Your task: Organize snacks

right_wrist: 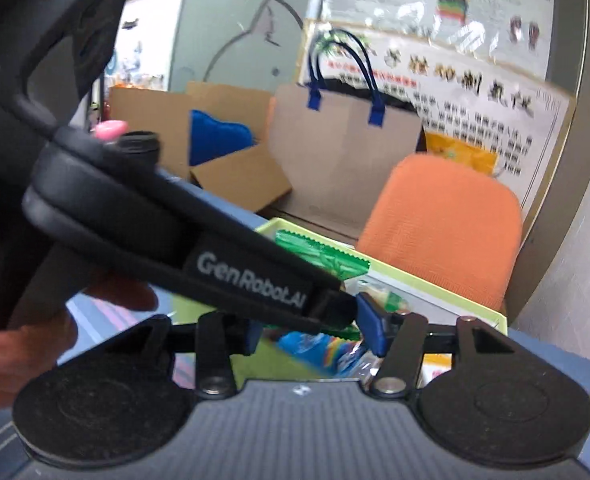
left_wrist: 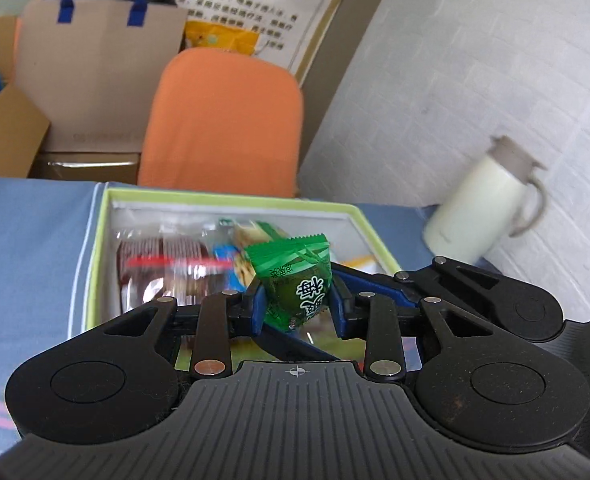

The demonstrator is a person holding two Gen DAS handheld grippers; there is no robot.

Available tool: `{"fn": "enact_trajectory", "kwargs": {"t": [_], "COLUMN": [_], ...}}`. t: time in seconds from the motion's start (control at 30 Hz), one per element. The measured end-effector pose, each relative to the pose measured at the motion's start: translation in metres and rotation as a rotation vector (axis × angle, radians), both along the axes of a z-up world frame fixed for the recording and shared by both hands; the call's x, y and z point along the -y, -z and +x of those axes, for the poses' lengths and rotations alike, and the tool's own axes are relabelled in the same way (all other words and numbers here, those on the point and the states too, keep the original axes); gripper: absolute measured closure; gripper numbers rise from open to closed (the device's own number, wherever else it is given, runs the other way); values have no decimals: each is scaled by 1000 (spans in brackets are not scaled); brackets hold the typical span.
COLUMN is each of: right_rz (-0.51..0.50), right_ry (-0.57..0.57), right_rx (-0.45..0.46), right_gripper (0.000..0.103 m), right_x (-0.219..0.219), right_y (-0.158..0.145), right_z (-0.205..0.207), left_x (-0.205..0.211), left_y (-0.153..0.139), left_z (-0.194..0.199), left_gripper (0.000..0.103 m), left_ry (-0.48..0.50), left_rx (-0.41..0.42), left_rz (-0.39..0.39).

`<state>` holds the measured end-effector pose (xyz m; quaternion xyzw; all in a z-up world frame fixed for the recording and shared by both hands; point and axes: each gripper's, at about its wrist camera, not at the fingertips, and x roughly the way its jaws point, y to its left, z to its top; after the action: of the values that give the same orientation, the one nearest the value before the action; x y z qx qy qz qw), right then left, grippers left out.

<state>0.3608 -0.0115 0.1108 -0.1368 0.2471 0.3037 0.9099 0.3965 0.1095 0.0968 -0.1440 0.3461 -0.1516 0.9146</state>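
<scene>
My left gripper point(left_wrist: 297, 304) is shut on a green snack packet point(left_wrist: 295, 276), which it holds upright above a green-rimmed box point(left_wrist: 231, 196). In the box lie a brown biscuit pack point(left_wrist: 163, 264) and several other snacks. In the right wrist view the left gripper point(right_wrist: 335, 308) crosses from the left, and the green packet point(right_wrist: 323, 256) shows behind it. My right gripper point(right_wrist: 311, 332) sits close under it, over the box rim point(right_wrist: 435, 276). The left gripper's tip hides the space between its blue pads point(right_wrist: 371, 328). The right gripper's black body point(left_wrist: 495, 300) shows to the right of the packet.
The box stands on a blue tablecloth point(left_wrist: 27, 240). A white jug point(left_wrist: 483, 208) stands at the right by the wall. Behind the table are an orange chair point(left_wrist: 223, 120), a brown paper bag point(left_wrist: 95, 80) and cardboard boxes. A hand point(right_wrist: 23, 340) holds the left gripper.
</scene>
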Motion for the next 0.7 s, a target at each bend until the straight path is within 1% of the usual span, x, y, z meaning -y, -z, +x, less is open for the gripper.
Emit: {"fn": "enact_trajectory", "kwargs": {"t": [0.07, 0.1, 0.13, 0.17, 0.2, 0.23, 0.27, 0.33, 0.37, 0.4, 0.43, 0.5, 0.6, 0.7], "right_rz": [9, 27, 51, 76, 104, 135, 164, 189, 191, 188, 177, 151, 122, 100], "right_ry": [0, 1, 11, 23, 34, 42, 45, 32, 29, 26, 25, 30, 7, -6], "right_rx": [-26, -35, -32, -12, 17, 45, 75, 94, 94, 90, 70, 0, -128, -189], "right_gripper": [43, 43, 41, 36, 27, 20, 6, 6, 4, 3, 3, 3, 3, 3], "right_x": [0, 4, 10, 17, 24, 31, 39, 52, 57, 61, 63, 65, 59, 43], "right_y": [7, 8, 6, 3, -2, -7, -11, -13, -11, -6, 2, 20, 49, 67], "right_z": [18, 24, 26, 23, 16, 5, -6, -32, -46, -63, -77, -107, -157, -196], "left_x": [1, 0, -3, -5, -9, -12, -14, -18, -20, -21, -22, -21, -18, -14], "left_y": [8, 11, 11, 10, 7, 2, -3, -8, -8, -5, 0, 18, 54, 83], "left_z": [23, 31, 34, 33, 26, 18, 9, -16, -30, -45, -58, -83, -118, -146], "left_gripper": [90, 85, 70, 61, 50, 46, 44, 37, 34, 29, 27, 27, 30, 32], "left_ry": [-13, -33, -50, -68, -90, -109, -119, -122, -118, -108, -92, -55, -29, -10], "left_rx": [-31, -42, -33, -14, 21, 54, 85, 126, 136, 140, 137, 97, -10, -111], "left_rz": [3, 4, 5, 11, 19, 31, 43, 63, 66, 68, 70, 79, 80, 44]}}
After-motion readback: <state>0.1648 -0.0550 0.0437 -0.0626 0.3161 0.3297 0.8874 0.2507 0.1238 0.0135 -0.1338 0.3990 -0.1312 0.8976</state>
